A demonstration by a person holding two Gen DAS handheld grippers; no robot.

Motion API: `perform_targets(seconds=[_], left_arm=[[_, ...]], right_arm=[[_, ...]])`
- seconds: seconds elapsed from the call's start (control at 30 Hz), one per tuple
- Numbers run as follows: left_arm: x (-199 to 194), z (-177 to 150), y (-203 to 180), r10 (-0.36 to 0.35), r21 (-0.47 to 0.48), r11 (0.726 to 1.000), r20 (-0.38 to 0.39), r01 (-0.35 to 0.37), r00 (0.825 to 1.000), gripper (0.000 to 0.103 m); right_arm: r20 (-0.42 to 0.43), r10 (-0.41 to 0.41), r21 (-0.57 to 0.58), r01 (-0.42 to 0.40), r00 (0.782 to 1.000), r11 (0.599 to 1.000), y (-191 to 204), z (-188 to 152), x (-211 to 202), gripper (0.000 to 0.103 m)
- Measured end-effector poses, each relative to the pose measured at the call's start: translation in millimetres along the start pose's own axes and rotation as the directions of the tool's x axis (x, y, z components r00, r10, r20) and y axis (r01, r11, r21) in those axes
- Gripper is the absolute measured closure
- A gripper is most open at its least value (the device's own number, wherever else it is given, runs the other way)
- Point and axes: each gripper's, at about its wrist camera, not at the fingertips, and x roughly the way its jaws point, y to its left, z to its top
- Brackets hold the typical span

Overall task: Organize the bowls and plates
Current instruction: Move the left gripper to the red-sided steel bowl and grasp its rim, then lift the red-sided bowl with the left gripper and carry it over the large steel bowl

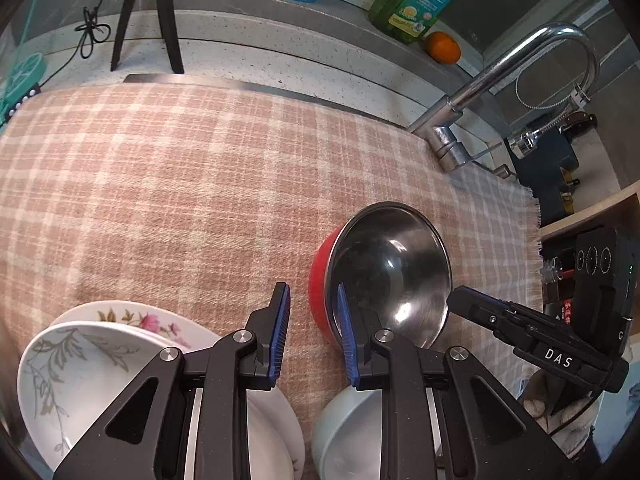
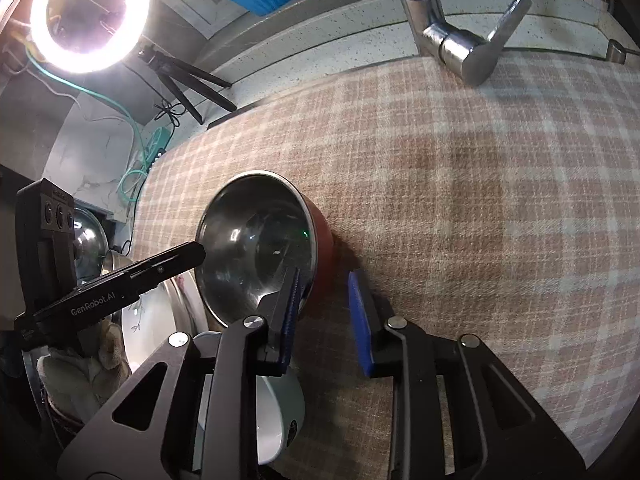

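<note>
A steel bowl (image 1: 390, 272) with a red outer wall is seen tilted on its side on the plaid cloth (image 1: 180, 184), its opening turned toward both cameras. All places below are given relative to this bowl.

The left gripper (image 1: 314, 330) is held open to a middling width, with nothing between its blue pads. Its right pad (image 1: 344, 332) lies at the bowl's near rim, where steel meets red; whether it touches cannot be told. Its left pad (image 1: 280, 332) stands apart from the bowl, over bare cloth.

The right gripper (image 2: 326, 316) is likewise open at a middling width and is not closed on anything. In the right wrist view its left pad (image 2: 291, 312) is seen in front of the bowl's (image 2: 256, 248) opening at the lower rim, and its right pad (image 2: 360, 320) outside the red wall (image 2: 322, 236), so the rim is straddled.

A grey bowl (image 1: 344, 432) lies just nearer than the steel bowl, under the left gripper's right finger. Two stacked plates (image 1: 100, 360), floral and leaf-patterned, lie well to the left of the steel bowl and nearer. A faucet (image 1: 500, 92) stands beyond the bowl at the cloth's far edge, and a lit ring light (image 2: 86, 12) stands far beyond it to the left.
</note>
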Motion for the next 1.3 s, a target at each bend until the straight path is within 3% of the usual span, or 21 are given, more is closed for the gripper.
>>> perform_targets(seconds=[0.3,0.8,1.3], left_arm=[[10.0,1.6,-4.0,-0.006,0.032,0.999,-0.029,0.007,1.000,0.092],[1.5,7.0,-8.1,-0.010,0.058,0.998,-0.008,0.011,1.000,0.092],[-53.7,2.0,-3.0,-0.032,0.097,0.995,0.086,0.024,0.996,0.092]], right_arm=[[-0.013,-0.011,-0.020,0.011,1.000,1.000,11.4,4.0,6.0,0.094],[0.023,-0.044,-0.025,0.045,0.999,0.999,25.2,8.7,-4.9,0.094],[0.084,-0.043,-0.061,0.048,0.996,0.997,69.9,-0.5,-36.9,0.094]])
